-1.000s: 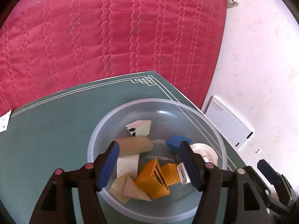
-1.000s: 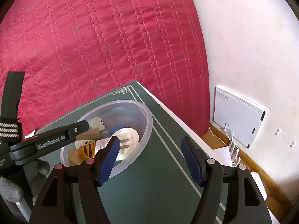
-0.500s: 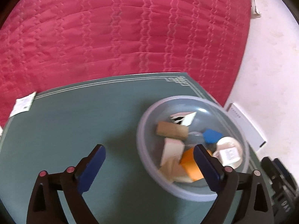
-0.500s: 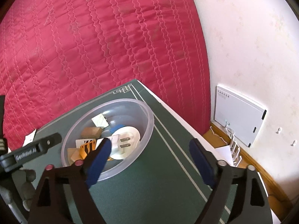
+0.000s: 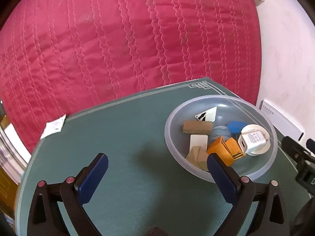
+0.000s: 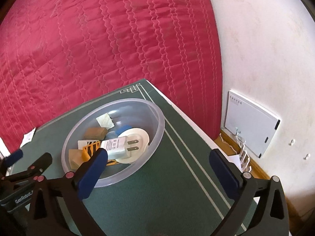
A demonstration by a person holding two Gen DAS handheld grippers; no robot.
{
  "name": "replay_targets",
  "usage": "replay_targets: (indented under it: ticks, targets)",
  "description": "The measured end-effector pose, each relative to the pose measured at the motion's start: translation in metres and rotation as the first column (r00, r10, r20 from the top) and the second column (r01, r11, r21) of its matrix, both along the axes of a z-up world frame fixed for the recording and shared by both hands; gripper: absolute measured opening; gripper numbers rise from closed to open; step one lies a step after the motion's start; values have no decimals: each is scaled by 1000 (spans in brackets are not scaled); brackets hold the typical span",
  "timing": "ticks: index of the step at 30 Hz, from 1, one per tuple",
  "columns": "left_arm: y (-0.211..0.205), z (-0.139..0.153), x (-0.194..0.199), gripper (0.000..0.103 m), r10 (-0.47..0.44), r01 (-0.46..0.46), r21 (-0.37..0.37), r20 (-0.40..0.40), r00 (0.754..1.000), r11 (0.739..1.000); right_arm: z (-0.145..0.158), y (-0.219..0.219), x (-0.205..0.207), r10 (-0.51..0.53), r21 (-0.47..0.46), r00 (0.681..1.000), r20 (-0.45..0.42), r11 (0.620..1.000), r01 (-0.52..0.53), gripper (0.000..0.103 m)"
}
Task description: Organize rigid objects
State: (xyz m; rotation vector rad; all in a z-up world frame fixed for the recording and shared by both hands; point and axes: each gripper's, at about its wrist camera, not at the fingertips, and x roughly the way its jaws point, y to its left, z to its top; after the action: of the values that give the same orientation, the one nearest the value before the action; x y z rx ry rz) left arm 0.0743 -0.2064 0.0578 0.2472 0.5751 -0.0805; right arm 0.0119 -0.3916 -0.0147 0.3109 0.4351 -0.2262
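Note:
A clear plastic bowl (image 5: 167,129) stands near the far right corner of the green mat. Inside lie a white plug charger (image 5: 251,141) on a white disc (image 5: 256,129), an orange striped block (image 5: 222,151), a blue block (image 5: 236,126), a tan wooden block (image 5: 197,127) and pale wedges. My left gripper (image 5: 157,157) hovers over bare mat left of the bowl, its jaws opening with nothing between them. My right gripper (image 6: 158,153) hangs near the same bowl (image 6: 157,116), right of the charger (image 6: 116,144), its jaws also opening and empty.
The green mat (image 5: 128,137) covers a small table whose right edge (image 6: 189,122) drops off beside a white wall. A red quilted cover (image 5: 137,39) rises behind. A paper slip (image 5: 53,126) lies at the mat's left corner. A white box (image 6: 252,125) leans on the wall.
Both grippers spread their jaws much wider. The left gripper pulled back and to the left, out from over the bowl. The right gripper stayed in place.

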Motion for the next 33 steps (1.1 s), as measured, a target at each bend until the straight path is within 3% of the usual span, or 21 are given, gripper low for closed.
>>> replay_targets:
  ticks: [13,33]
  targets:
    - [-8,-8,-8,102,-2,0,67,27,1000,998,-2,18,3,47,-92,999,-26,995,-49,103]
    - [-10,-10,-8,102,14,-18,102,43,999,995,-2,22,3,42,-134,999,-34,990,-46,103]
